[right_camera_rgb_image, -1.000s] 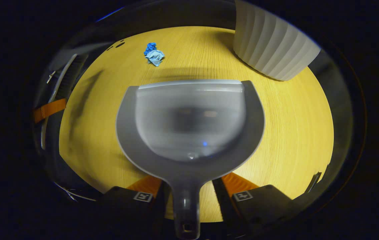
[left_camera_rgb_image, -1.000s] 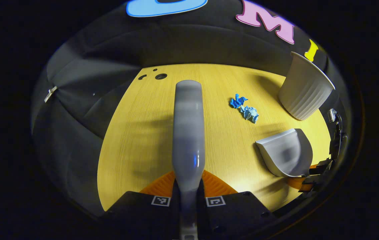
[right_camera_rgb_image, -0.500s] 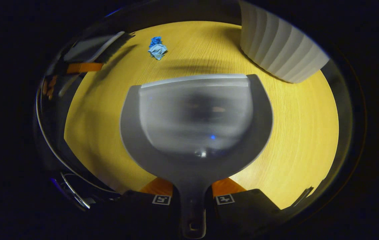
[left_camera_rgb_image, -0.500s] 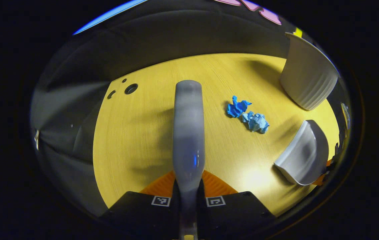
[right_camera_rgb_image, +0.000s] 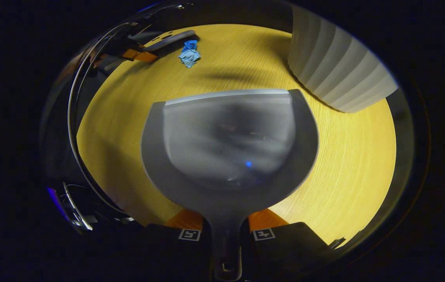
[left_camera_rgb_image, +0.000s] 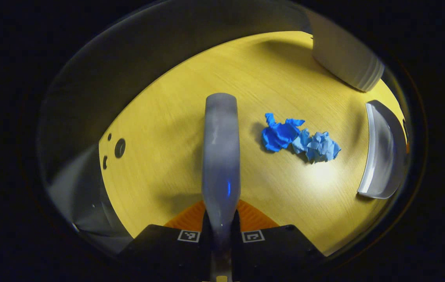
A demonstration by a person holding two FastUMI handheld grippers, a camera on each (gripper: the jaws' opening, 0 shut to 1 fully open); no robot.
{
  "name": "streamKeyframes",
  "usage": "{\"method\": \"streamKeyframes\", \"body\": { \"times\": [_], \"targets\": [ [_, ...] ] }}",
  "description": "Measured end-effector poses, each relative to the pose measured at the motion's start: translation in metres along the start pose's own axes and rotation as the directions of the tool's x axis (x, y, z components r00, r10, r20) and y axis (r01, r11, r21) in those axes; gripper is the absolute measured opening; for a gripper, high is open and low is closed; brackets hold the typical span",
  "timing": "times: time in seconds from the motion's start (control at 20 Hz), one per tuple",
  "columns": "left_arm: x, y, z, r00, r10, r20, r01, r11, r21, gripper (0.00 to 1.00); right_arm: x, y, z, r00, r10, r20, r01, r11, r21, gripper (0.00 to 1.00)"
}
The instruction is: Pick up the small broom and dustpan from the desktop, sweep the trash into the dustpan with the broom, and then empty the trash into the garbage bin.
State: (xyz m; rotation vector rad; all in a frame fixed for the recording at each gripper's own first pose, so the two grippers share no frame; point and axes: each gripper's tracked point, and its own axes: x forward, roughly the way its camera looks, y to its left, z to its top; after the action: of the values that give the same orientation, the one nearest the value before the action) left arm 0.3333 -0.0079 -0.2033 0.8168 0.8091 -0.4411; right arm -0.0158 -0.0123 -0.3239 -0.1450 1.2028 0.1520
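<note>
Now: left fingers [left_camera_rgb_image: 221, 219] clench broom [left_camera_rgb_image: 221, 156]; right fingers [right_camera_rgb_image: 225, 229] clench dustpan [right_camera_rgb_image: 228, 145]; bin [right_camera_rgb_image: 336, 74] beside.

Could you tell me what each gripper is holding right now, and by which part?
The left gripper holds the small broom by its handle end; the right gripper holds the dustpan by its handle.

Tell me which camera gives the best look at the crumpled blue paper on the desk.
The left gripper view. There the blue paper lies large and near the middle, between the broom and the dustpan, showing two wads touching. The right gripper view shows it small and far off, beyond the dustpan's front edge.
</note>
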Motion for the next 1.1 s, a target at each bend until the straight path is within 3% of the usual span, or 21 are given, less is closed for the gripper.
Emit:
{"method": "streamKeyframes", "body": {
  "times": [0.15,0.5,0.85,1.1],
  "targets": [
    [-0.002,-0.014,0.007,0.999,-0.046,-0.009,0.047,0.995,0.093,0.24,0.001,-0.002,0.001,1.000,-0.004,0.002,0.004,1.000,-0.026,0.33],
    [-0.026,-0.087,0.003,0.974,-0.219,-0.050,0.224,0.963,0.147,0.24,0.002,-0.003,0.001,1.000,0.005,-0.003,-0.006,0.999,-0.044,0.33],
    [-0.062,-0.160,-0.010,0.911,-0.385,-0.146,0.402,0.909,0.110,0.24,0.006,0.002,0.004,1.000,0.017,0.010,-0.016,0.996,-0.085,0.33],
    [-0.092,-0.202,-0.027,0.849,-0.479,-0.223,0.498,0.866,0.039,0.24,0.007,0.002,0.004,0.999,0.031,0.022,-0.029,0.995,-0.094,0.33]
  ]
}}
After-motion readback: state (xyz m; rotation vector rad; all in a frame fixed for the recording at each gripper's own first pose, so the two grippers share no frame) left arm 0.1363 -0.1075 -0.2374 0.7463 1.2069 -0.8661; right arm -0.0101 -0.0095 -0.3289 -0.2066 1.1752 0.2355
